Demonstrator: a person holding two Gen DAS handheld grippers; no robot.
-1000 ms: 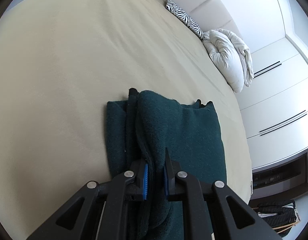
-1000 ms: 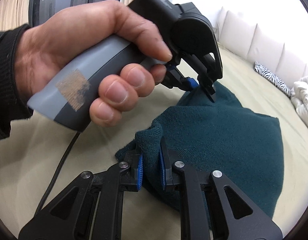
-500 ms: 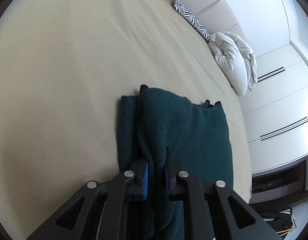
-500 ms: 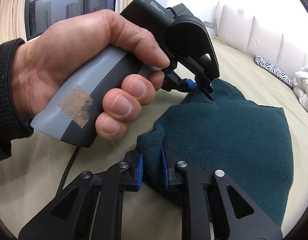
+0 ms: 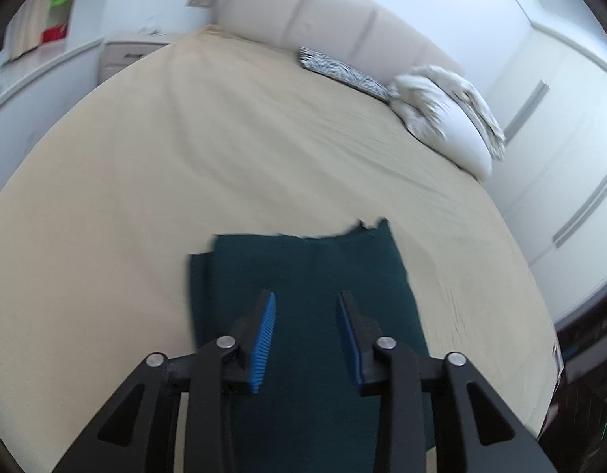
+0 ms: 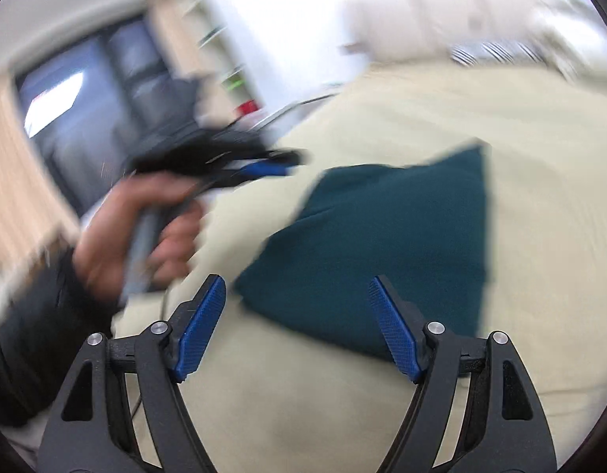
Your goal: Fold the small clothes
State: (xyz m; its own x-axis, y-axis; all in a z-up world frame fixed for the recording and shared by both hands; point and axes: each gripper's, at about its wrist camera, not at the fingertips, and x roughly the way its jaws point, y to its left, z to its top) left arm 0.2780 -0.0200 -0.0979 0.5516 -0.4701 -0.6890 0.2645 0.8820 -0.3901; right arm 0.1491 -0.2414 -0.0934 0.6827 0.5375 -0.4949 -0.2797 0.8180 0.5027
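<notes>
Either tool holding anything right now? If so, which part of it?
Nothing is held. The left tool and right tool are both open with empty gaps; the dark green garment lies folded flat on the bed.

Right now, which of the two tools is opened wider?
The right tool: its blue pads stand far apart, spanning the near corner of the green garment. The left tool is open too, but more narrowly.
</notes>
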